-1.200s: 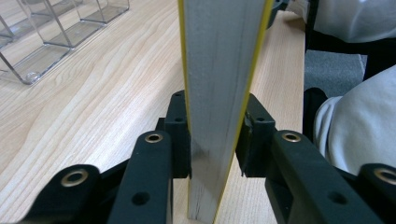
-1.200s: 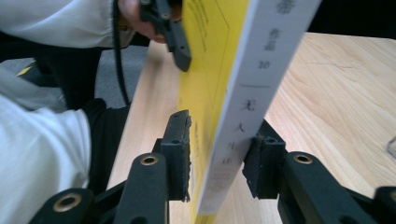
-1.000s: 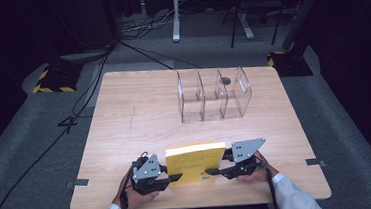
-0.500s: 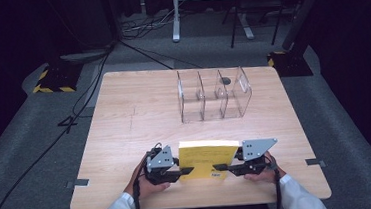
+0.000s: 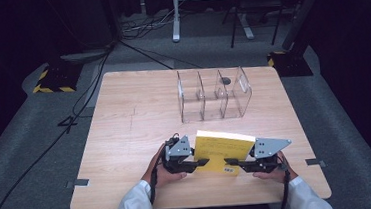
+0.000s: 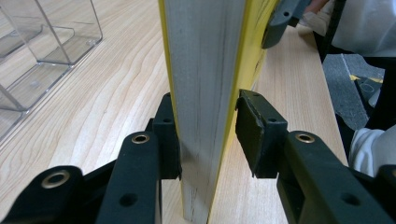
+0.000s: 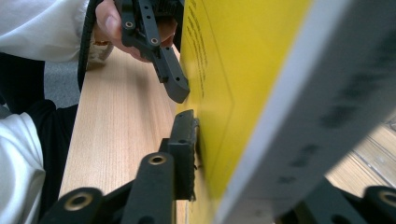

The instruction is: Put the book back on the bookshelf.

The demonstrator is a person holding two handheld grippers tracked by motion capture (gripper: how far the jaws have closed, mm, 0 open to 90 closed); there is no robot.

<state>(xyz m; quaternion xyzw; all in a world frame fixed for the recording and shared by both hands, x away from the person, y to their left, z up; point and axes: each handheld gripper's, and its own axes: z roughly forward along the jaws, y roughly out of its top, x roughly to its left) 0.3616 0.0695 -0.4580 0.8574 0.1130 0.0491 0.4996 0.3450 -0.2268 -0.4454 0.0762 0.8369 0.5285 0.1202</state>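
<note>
My left hand-held gripper and right hand-held gripper have just been opening around the yellow book, jaws loosening.

In the lower middle of the high view, a book stood on the desk near its front edge, with the left claw at its left end and the right claw at its right end. A divided holder stood behind the book, higher in the frame and well apart from it, toward the desk's far edge. In the left claw view the book rose between the jaws, with the holder at the upper left.
</note>
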